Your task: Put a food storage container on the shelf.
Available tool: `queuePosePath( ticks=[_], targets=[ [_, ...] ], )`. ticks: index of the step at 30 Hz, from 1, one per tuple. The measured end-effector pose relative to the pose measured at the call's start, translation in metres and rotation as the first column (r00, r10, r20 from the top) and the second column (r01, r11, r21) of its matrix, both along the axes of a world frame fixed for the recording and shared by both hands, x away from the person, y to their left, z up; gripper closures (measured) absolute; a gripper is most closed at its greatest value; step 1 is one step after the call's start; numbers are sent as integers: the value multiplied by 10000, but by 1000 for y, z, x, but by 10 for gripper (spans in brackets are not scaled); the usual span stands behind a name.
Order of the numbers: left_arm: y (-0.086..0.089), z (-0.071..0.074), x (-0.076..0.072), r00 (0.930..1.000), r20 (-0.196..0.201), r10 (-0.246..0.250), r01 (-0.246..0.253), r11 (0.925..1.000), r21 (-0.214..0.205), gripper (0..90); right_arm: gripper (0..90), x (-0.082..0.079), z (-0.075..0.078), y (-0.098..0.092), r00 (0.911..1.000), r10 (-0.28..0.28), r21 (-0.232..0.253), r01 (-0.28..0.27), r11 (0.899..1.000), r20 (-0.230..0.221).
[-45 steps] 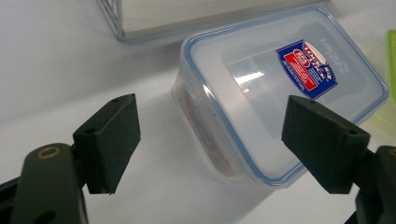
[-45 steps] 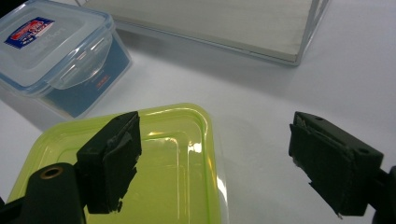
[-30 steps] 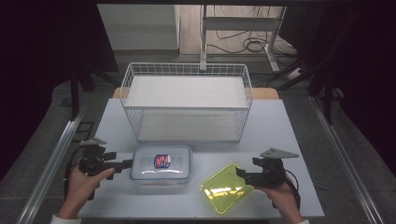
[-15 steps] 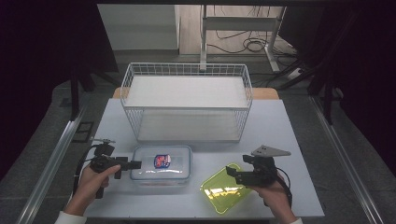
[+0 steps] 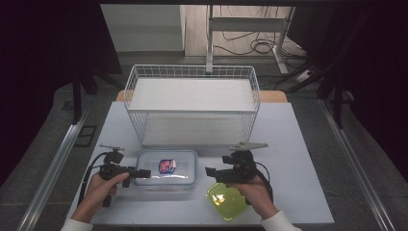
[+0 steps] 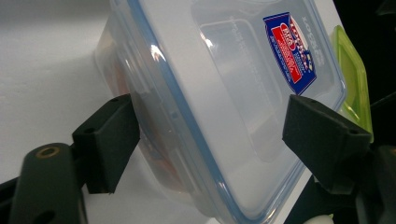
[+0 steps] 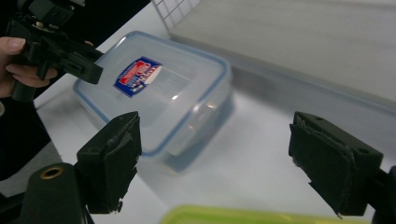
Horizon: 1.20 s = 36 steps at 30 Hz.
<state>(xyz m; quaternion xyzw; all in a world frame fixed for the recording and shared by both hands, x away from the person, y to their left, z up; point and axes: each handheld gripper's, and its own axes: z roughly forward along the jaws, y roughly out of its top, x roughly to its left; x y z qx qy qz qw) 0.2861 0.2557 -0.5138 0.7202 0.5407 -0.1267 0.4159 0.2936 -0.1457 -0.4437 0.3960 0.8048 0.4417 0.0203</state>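
A clear food container (image 5: 166,168) with a blue-rimmed lid and a red and blue label sits on the white table near the front. My left gripper (image 5: 143,173) is at its left end. In the left gripper view the container (image 6: 224,93) lies between the open jaws of that gripper (image 6: 215,126), which straddle its edge. My right gripper (image 5: 210,172) hovers open just right of the container, above a green lid (image 5: 226,201). In the right gripper view the container (image 7: 154,93) lies ahead of the gripper (image 7: 219,149), with nothing between the jaws.
A white wire basket (image 5: 192,103) with a pale board inside stands behind the container, across the middle of the table (image 5: 298,144). The green lid (image 7: 261,215) lies close to the front edge. A hand with the left gripper (image 7: 79,63) reaches in past the container.
My left gripper has moved right until its jaws straddle the container's left end. My right gripper has moved left from over the green lid toward the container's right side.
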Motion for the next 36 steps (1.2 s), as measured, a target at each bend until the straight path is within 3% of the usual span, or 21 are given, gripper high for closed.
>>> queuePosePath(
  ticks=[4,7,9,11,16,23,29,33,34,35,36],
  targets=[
    [0,0,-1,10000,52,54,-54,10000,-22,204,168,7,-4,13,9992,-19,-98,15,10000,-401],
    [0,0,-2,9999,89,86,-86,10000,-19,207,167,15,-10,24,9953,16,-219,-37,9998,-963],
    [0,0,-2,9999,121,98,-98,9999,-19,210,167,21,-17,34,9889,34,-404,-95,9991,-1483],
    [0,0,-3,9999,133,103,-103,9999,-24,210,167,22,-18,36,9874,29,-431,-98,9990,-1580],
    [0,-1,-4,9997,214,143,-142,9999,-20,211,167,27,-27,51,9744,86,-633,-234,9977,-2247],
    [-1,0,-7,9990,441,80,-84,9999,92,212,165,36,-41,60,9568,101,-494,-256,9985,-2905],
    [-2,2,-10,9981,620,65,-79,9997,230,213,177,41,-46,62,9477,96,-429,-246,9988,-3191],
    [-3,3,-12,9973,738,15,-36,9996,284,213,206,44,-49,63,9319,375,12,-398,9992,-3608],
    [-3,3,-12,9973,738,15,-36,9996,284,214,206,44,-49,63,9319,375,12,-398,9992,-3608],
    [-3,3,-12,9970,771,2,-24,9996,288,214,228,46,-51,63,9211,533,229,-482,9986,-3856],
    [-3,3,-12,9969,792,-11,-14,9995,303,214,228,46,-51,63,9211,533,229,-482,9986,-3856]
  ],
)
